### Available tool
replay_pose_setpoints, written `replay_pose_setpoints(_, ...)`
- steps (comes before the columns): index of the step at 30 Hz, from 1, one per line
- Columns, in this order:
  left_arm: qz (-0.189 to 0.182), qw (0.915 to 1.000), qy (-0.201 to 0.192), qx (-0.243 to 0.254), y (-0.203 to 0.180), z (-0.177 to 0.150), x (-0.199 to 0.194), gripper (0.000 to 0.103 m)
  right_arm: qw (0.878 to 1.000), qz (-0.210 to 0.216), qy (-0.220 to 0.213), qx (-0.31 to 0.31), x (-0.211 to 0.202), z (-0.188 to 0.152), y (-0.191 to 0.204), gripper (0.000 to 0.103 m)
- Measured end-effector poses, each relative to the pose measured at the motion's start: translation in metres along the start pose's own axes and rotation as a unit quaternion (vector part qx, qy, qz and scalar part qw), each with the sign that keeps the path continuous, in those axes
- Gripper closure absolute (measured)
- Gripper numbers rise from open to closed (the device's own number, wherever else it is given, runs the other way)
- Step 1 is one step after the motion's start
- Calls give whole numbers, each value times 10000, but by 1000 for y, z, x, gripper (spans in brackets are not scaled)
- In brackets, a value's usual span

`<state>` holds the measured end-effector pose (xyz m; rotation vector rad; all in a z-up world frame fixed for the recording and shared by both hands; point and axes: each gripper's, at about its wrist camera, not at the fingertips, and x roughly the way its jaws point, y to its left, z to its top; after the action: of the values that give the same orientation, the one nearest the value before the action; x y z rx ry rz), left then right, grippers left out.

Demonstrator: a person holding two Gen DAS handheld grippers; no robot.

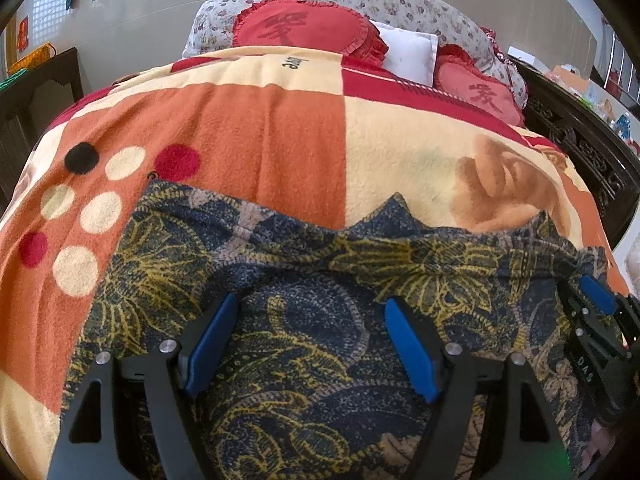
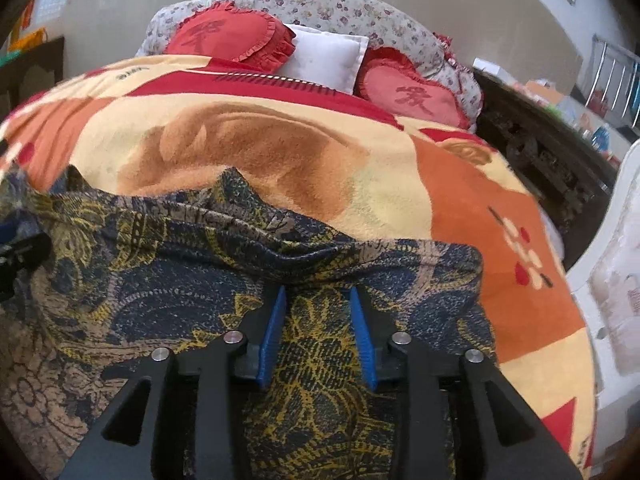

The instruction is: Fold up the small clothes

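A: On the blanket [image 1: 280, 128], a cloth [image 1: 304, 320] of dark blue and mustard print lies rumpled along its far edge. The left gripper [image 1: 310, 312] stands wide above it, holding nothing.

B: The right gripper [image 2: 318, 300] is partly open, cloth between its pads, unpinched. Best to smooth that ridge, then fold edge to edge.

A: It looks thin, limp weave on thick fleece, likely to drag.
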<state>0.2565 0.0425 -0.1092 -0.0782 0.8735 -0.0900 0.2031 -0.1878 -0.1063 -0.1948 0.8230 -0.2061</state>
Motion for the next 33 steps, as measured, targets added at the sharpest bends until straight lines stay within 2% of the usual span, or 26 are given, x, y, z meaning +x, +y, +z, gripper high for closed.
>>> replay_pose_setpoints(7, -65, 10000, -21, -53, 3, -1, -2, 23, 9980, -505, -44, -384, -1, 1, 14, 53)
replay_pose_setpoints(26, -99, 9999, -17, -66, 4, -2, -5, 22, 9984, -472, -37, -311, -1, 0, 15, 53)
replay_pose_setpoints(33, -85, 9999, -10, -57, 3, -3, -5, 22, 9992, -342, -32, -211, 1, 0, 10, 53)
